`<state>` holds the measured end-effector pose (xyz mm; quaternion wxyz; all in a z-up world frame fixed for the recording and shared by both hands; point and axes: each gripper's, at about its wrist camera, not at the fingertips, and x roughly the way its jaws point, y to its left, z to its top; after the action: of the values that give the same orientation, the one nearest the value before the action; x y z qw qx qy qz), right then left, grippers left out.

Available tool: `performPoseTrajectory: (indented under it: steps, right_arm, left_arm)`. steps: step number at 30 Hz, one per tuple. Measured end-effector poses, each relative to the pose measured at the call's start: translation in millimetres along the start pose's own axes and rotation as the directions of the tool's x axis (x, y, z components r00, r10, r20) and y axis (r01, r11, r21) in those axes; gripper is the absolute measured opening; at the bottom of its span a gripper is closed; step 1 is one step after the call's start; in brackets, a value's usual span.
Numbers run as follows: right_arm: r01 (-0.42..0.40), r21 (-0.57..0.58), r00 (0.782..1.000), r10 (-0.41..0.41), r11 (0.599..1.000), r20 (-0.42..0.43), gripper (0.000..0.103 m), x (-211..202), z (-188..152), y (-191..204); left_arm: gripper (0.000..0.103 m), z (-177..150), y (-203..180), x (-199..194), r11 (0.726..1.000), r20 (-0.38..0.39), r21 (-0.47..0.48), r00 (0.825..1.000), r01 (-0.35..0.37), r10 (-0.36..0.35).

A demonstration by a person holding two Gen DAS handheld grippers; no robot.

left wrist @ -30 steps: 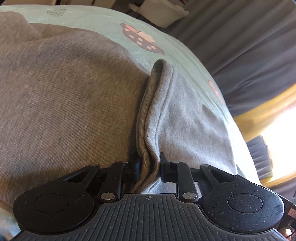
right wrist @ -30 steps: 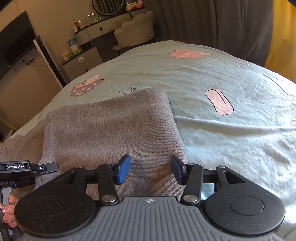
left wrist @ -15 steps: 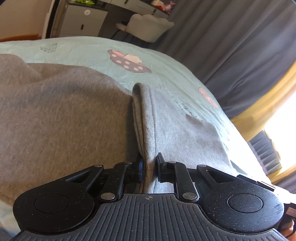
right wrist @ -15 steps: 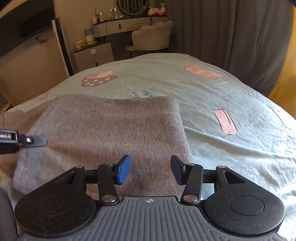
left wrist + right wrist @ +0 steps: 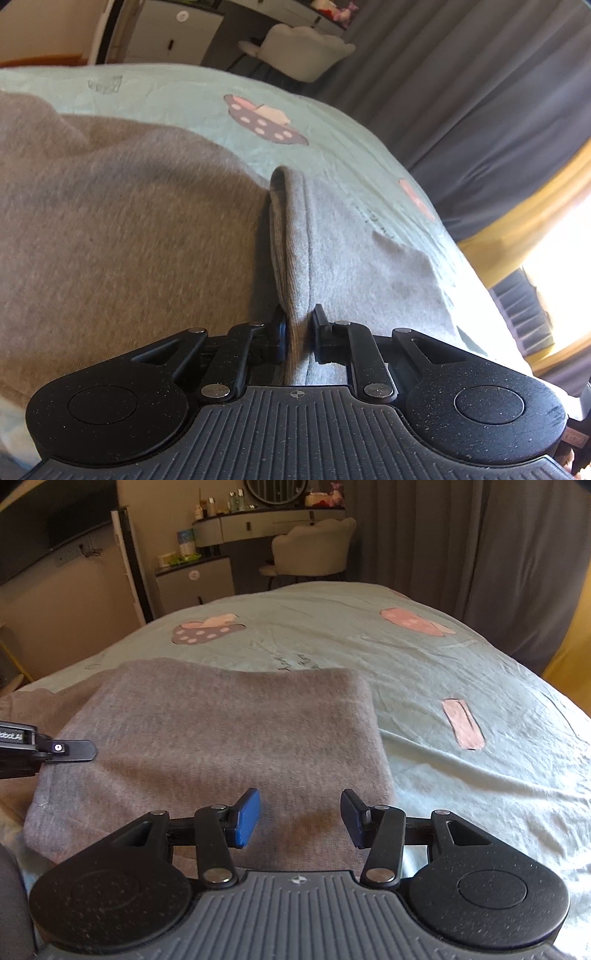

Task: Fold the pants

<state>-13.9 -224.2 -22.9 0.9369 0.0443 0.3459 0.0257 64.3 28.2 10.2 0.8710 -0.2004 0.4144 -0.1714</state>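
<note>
Since a second ago the right gripper [image 5: 297,818] has been pulling back and rising, so more of the bed and the room behind is coming into its view, while the left gripper [image 5: 297,334] has been keeping its pinch and tilting only a little. That left gripper is clenched on a ribbed edge of the grey pants [image 5: 291,243], and the cloth is standing up in a narrow ridge running straight away from its fingers. On either side of the ridge the fabric is draping down onto the pale green bed [image 5: 177,92].

Over on the right, the gripper is released, its fingers wide apart and holding nothing. It is hovering just above the near edge of the pants [image 5: 221,738], which are lying as a flat, squared-off stack on the bed [image 5: 461,672]; the left gripper [image 5: 48,749] is poking in at that picture's left edge.

To my eye a fold has just been laid and the next one is being set up. What seems to be called for now is the right gripper dropping to take an edge level with the left, so both can be carrying the cloth across evenly. One-handed, that ridge looks likely to drag and rumple the stack.
</note>
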Motion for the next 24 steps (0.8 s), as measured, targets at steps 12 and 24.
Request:
performPoseTrajectory:
  steps: [12, 24]
  right_arm:
    - [-0.029, 0.045, 0.998, 0.032, 0.999, -0.062, 0.065, 16, -2, -7]
    - [-0.069, 0.071, 0.996, 0.074, 0.995, -0.058, 0.083, 21, 0, -7]
  left_arm:
    - [0.067, 21, 67, -48, 0.946, 0.18, -0.322, 0.98, -0.027, 0.089]
    - [0.079, -14, 242, -156, 0.731, 0.236, -0.669, 0.894, -0.135, 0.381]
